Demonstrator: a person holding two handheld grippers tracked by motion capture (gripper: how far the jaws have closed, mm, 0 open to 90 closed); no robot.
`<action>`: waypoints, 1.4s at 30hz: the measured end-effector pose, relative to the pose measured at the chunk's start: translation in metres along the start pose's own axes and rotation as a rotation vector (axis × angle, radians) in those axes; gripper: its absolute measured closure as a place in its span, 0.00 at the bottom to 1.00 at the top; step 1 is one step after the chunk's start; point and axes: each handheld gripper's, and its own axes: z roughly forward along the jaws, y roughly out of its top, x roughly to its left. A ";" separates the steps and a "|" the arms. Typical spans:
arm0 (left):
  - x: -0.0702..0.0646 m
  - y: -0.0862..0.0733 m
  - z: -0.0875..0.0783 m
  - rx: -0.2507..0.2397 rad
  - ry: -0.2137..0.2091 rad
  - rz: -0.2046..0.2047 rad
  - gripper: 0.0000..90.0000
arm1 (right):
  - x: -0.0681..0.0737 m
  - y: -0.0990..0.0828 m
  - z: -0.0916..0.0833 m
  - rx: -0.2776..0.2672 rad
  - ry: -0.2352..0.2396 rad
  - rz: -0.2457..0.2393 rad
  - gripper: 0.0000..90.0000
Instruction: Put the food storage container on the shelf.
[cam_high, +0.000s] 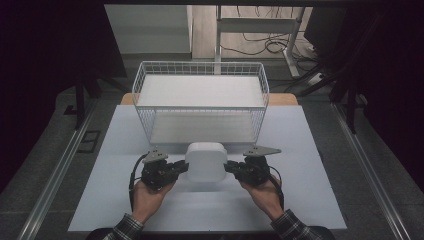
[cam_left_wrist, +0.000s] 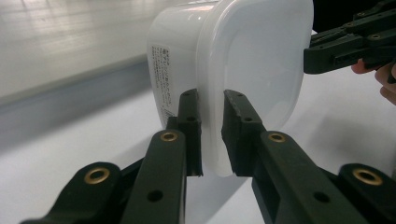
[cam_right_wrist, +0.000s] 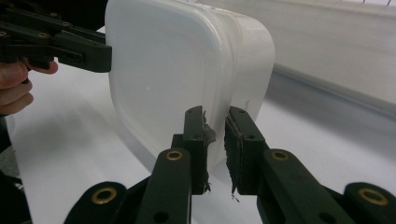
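Note:
A white plastic container (cam_high: 204, 159) with a rounded square lid sits between my two grippers, just in front of the wire basket (cam_high: 200, 63). My left gripper (cam_high: 183, 168) is shut on the container's left rim. In the left gripper view its jaws (cam_left_wrist: 212, 100) pinch the lid edge of the container (cam_left_wrist: 252, 56), which carries a printed label on its side. My right gripper (cam_high: 229, 167) is shut on the right rim. In the right gripper view its jaws (cam_right_wrist: 215, 114) clamp the edge of the container (cam_right_wrist: 173, 60). I cannot tell whether the container rests on the table.
The white wire basket has a white liner and stands at the far middle of the white table mat (cam_high: 300, 190). Open mat lies to both sides and in front of the hands. Dark floor, rails and cables surround the table.

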 end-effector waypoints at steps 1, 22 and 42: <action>0.001 0.001 0.000 -0.002 0.004 -0.001 0.87 | -0.001 0.002 0.001 -0.002 -0.002 -0.001 0.87; 0.043 0.042 0.032 -0.032 0.038 -0.020 0.87 | -0.043 0.046 0.039 -0.031 -0.047 0.008 0.85; 0.068 0.045 0.060 0.005 0.047 -0.070 0.86 | -0.063 0.048 0.063 -0.008 -0.057 0.057 0.85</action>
